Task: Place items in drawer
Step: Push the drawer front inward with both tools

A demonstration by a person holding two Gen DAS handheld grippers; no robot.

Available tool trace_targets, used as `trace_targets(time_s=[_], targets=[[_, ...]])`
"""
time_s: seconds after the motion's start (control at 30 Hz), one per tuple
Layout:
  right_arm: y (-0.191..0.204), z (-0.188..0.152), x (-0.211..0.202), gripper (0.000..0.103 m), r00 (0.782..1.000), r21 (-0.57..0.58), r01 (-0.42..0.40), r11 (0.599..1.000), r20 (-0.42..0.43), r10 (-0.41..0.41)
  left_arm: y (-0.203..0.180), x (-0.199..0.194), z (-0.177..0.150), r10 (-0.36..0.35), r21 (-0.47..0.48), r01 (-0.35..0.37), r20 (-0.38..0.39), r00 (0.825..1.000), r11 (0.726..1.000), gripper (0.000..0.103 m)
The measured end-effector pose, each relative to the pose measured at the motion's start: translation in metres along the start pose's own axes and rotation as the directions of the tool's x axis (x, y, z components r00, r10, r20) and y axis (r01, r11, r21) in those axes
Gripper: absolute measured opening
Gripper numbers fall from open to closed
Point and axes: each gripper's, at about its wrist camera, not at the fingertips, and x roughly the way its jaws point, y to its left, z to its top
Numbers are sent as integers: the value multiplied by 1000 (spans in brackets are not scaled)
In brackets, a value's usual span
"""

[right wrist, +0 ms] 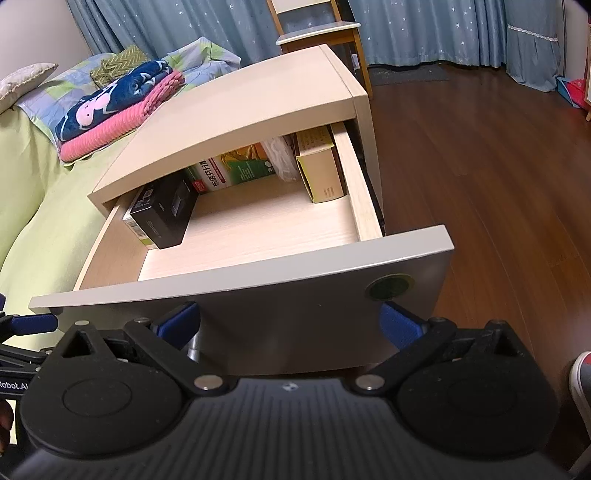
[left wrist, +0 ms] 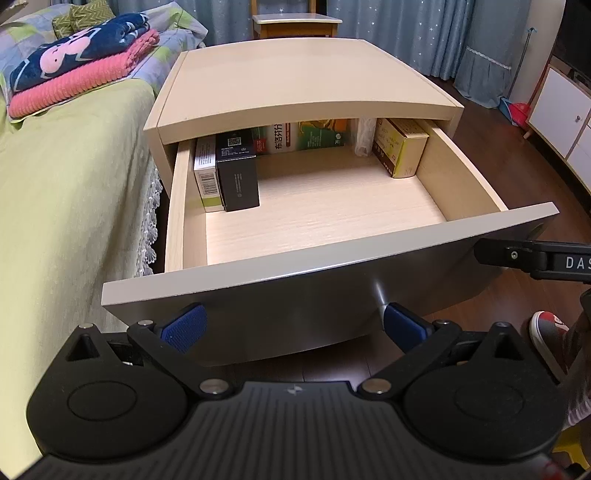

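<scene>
The pale wooden nightstand's drawer is pulled far out. Inside, a black box stands at the left against a white barcoded box. Green and white boxes line the back, beside a crinkled plastic bag. A yellow box stands at the right. The drawer's middle floor is bare. My left gripper is open and empty, just in front of the drawer's grey front panel. My right gripper is also open and empty, near the panel's right part.
A bed with a green cover lies left of the nightstand, with folded pink and navy blankets on it. A chair and blue curtains stand behind. Wood floor spreads to the right, with a white cabinet. A person's shoe is at the lower right.
</scene>
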Motion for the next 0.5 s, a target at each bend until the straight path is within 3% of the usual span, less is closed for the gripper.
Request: trace_targets(time_s=[0.5], targets=[[7, 19, 25, 102, 1000, 0, 1, 1000, 5, -1, 0, 11, 7, 14, -18, -14, 25, 1000, 1000, 102]])
